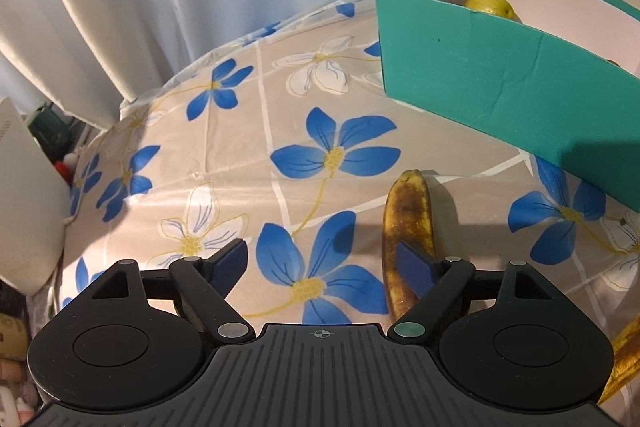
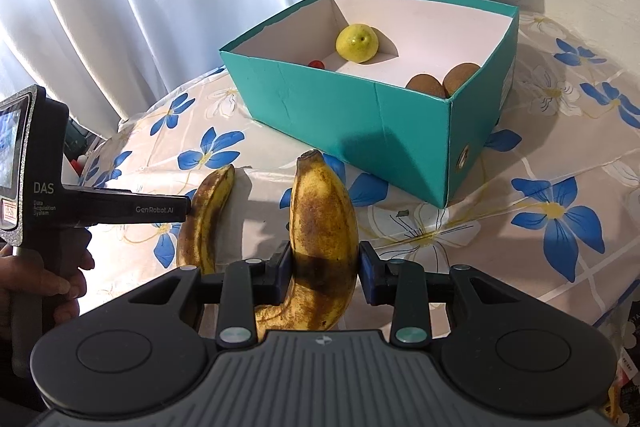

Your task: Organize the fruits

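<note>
The right gripper [image 2: 322,269] is closed on the thick middle of a spotted banana [image 2: 322,227], one blue pad pressed to each flank, and the fruit's blunt tip points away toward the green box [image 2: 360,115]. Whether the banana is already clear of the flowered tablecloth [image 2: 540,227] cannot be told from the right wrist view. The fruit looks very ripe, so it is best held with only enough squeeze to stop it slipping; a harder pinch would likely bruise or split it. A lift straight up is called for before any travel, since the near wall of the box stands between the fruit and the floor inside. The release is best made low, over the bare patch in the middle of the box, between the yellow pear [image 2: 357,42] at the back and the two brown kiwis [image 2: 444,81] by the near right corner; a small red fruit [image 2: 316,64] also lies against the near wall and should be avoided. The left gripper [image 1: 326,259] is held wide open and grips nothing, its right pad lying over a second banana [image 1: 408,215], which rests on the cloth just left of the held one. That gripper is best kept still so that this banana is not nudged.
</note>
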Available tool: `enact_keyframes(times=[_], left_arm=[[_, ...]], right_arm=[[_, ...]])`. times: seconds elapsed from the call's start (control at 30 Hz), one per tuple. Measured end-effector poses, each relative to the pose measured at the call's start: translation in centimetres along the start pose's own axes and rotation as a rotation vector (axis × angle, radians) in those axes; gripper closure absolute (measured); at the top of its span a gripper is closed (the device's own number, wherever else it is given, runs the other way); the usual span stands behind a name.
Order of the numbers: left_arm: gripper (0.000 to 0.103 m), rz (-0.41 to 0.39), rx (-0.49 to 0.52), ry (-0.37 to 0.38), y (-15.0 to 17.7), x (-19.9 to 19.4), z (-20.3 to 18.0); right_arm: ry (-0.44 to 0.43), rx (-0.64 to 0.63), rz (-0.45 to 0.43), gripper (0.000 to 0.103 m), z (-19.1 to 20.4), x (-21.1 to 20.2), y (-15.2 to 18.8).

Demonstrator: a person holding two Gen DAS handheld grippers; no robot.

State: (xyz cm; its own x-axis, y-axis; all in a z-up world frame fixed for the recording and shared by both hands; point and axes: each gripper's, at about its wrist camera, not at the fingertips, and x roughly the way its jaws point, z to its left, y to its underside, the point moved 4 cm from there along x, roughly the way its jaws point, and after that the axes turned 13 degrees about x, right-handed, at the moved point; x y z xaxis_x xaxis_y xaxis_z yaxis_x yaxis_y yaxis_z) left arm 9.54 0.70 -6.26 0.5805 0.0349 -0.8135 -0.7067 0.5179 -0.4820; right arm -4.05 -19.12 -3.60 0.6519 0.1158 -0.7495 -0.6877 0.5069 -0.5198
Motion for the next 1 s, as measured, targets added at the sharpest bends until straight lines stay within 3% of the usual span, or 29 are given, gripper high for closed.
enact_keyframes(times=[0.13,0.23,0.4,0.6,0.77,1.0], left_arm=[[0.013,0.010,-0.047,0.029,0.0,-0.1,0.8],[0.008,0.032,-0.032,-0.029,0.1,0.7,0.7],[0.007,0.046,-0.059,-0.062,0.0,0.9,1.3],[0.005,0.096,0.017,-0.137,-0.2,2.0,-0.2],[0.001,0.126,0.023,-0.181,-0.4,2.7,-0.3],[0.000,0.119,0.080,-0.235,-0.7,2.6,-1.0]], right_arm=[[-0.003,0.001,-0.001,0.069,0.0,0.0,0.0],[-0.006,0.009,-0.003,0.069,-0.1,-0.1,-0.1],[-0.008,0.017,-0.004,0.069,-0.4,0.0,-0.2],[-0.013,0.029,-0.004,0.069,-0.7,0.1,-0.3],[-0.018,0.031,0.005,0.069,-0.9,0.5,-0.5],[-0.025,0.029,0.016,0.069,-1.0,0.7,-0.6]])
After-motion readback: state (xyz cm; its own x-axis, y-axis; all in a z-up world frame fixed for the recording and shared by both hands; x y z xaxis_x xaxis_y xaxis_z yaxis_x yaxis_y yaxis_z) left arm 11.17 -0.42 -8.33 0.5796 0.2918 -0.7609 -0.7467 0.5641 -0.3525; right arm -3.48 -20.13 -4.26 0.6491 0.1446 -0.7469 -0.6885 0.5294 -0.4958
